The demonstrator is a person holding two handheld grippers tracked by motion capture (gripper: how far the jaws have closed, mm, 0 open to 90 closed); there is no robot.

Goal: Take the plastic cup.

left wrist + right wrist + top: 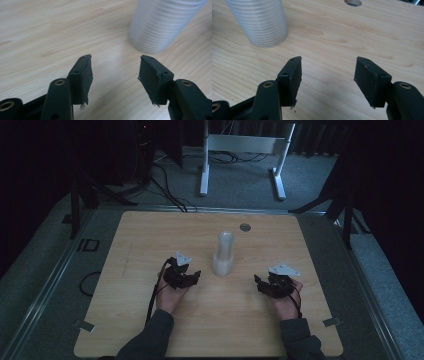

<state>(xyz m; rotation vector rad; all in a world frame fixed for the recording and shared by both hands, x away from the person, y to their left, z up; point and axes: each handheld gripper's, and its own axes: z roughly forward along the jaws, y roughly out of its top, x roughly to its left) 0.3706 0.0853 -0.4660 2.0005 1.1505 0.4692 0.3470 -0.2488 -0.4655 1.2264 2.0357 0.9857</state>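
High view: a stack of clear ribbed plastic cups [223, 254] stands upright near the middle of a light wooden table [150, 235], a wider base with a narrower column rising out of it. The left gripper [186, 274] sits just left of the stack, the right gripper [266, 284] farther off to its right; bare wood lies between each and the cups. A round grey grommet [245, 227] is set in the tabletop behind the stack. Dark sleeves come in from the bottom edge. Beyond the table: grey carpet, loose black cables [170, 190], a white metal frame [245, 157], dim room.

Left gripper view: black jaws stand apart with bare pale wood grain between them. The stack's ridged, translucent wall is ahead and to the right, blurred, not touching either pad.

Right gripper view: jaws parted, nothing between them. The stack stands ahead at upper left, clear of the pads; the grommet hole shows at the top edge. Pad edges look worn and frayed.
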